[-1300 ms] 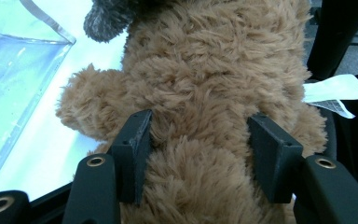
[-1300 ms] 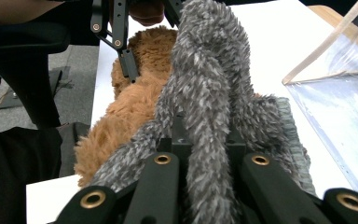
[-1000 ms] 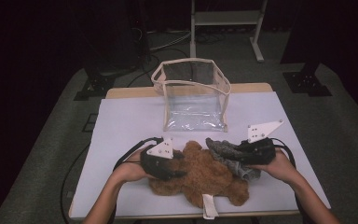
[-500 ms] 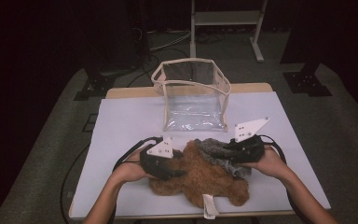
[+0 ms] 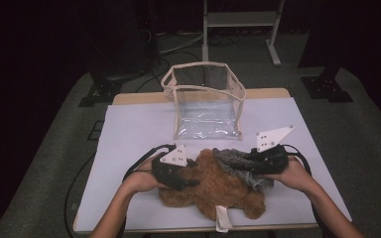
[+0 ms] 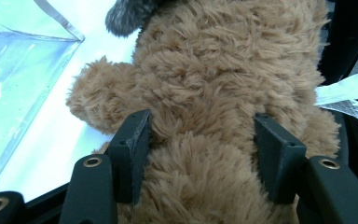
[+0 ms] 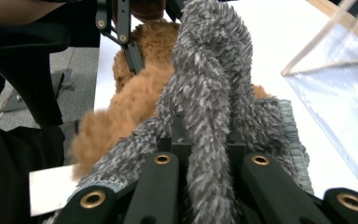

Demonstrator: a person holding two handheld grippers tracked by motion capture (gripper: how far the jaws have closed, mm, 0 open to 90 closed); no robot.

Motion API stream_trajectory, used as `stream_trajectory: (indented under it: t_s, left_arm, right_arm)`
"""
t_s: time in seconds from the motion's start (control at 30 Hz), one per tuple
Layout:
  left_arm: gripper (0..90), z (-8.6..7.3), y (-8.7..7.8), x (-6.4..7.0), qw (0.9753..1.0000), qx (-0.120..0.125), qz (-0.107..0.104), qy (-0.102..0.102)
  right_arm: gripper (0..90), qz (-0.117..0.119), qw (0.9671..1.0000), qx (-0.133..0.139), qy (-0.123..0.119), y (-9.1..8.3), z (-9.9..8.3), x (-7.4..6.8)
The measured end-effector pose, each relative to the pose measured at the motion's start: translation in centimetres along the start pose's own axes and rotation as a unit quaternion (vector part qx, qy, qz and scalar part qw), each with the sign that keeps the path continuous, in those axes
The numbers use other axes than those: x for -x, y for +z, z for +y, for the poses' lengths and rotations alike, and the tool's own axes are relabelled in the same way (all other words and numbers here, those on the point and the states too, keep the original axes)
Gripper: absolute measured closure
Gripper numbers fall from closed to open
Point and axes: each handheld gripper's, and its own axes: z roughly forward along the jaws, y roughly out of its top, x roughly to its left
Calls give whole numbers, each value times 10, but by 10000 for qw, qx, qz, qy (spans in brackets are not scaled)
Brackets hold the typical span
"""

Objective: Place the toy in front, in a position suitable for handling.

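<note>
A brown plush teddy bear (image 5: 213,188) lies flat on the near part of the white-covered surface (image 5: 129,134), close to the front edge, with a white sewn-in label (image 5: 222,218) trailing from its lower end toward the person. A grey fuzzy knitted garment (image 5: 238,166) lies bunched over the bear's right side, touching the fur. The left tool (image 5: 186,176) presses into the bear from the left; in the left gripper view its two black jaws stand well apart with a thick fold of brown fur (image 6: 205,116) bulging between them, each jaw touching the plush, so it straddles the toy without being closed tight. The right tool (image 5: 250,166) comes in from the right; in the right gripper view its jaws are drawn close together on a rope-like twist of the grey garment (image 7: 212,93), which rises from between them and drapes over the bear (image 7: 130,107). A hand grips each tool, forearms entering from the bottom of the high view. Beyond the toy, toward the far middle of the surface, stands an open clear plastic bag (image 5: 206,99) with cream trim, upright and apart from the bear.
</note>
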Motion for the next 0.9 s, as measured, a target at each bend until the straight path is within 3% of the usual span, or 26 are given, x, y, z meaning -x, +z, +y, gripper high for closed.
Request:
stream_trajectory:
  t_s: [0.13, 0.3, 0.37, 0.77, 0.9]
  left_arm:
    - [391, 5, -4, -1, 9999, 116, -60, -19]
    - [413, 4, 0, 1, 9999, -136, -19, 31]
    - [419, 1, -1, 1, 9999, -133, -24, 11]
    - [412, -1, -3, 2, 9998, -57, -173, -26]
    - [406, 4, -2, 2, 9997, -121, -215, 33]
  right_arm:
    - [804, -26, 10000, 54, -9, 5, 2, 1]
    - [802, 81, 9998, 78, -142, 24, 14, 2]
    - [802, 72, 9998, 66, -183, 26, 15, 2]
    - [802, -192, 9992, 173, 312, -6, -28, 5]
    - [802, -164, 9994, 160, 256, -2, -21, 6]
